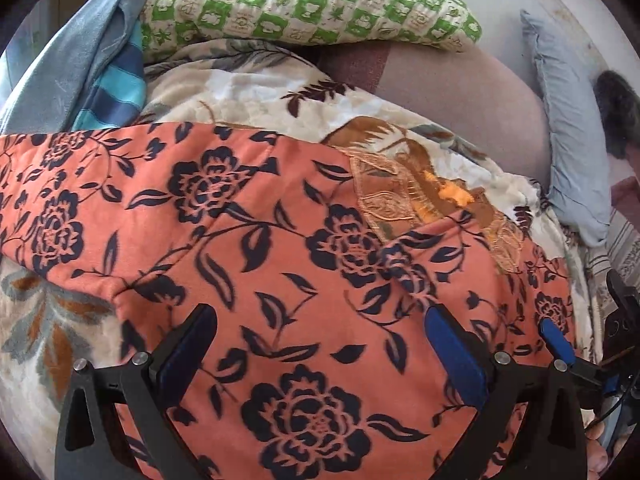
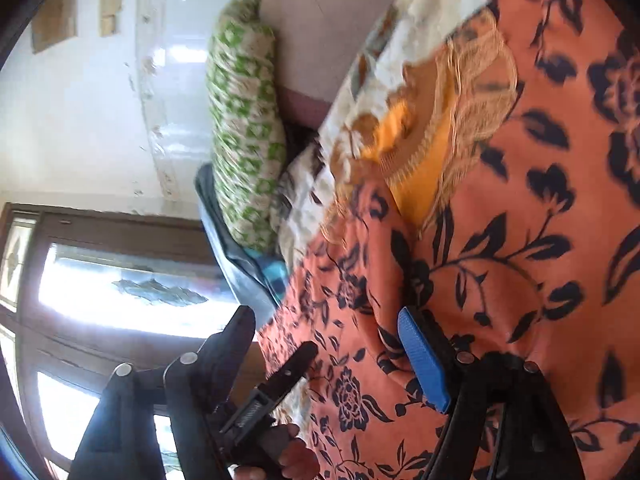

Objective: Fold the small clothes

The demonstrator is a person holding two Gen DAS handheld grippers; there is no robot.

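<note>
A floral blanket (image 1: 248,80) covers the bed, carrying an orange flowered garment (image 1: 256,248) and green-checked pillow (image 1: 312,4).

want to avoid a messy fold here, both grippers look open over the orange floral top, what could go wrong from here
1. The top lies on a soft, uneven blanket; a low grab by the left gripper may pinch blanket along with cloth.
2. The neckline trim is already rumpled with yellow lining showing, so folding now could lock in that bunching.
3. The right gripper sits close to the left one at the top's edge; the two may collide.
</note>
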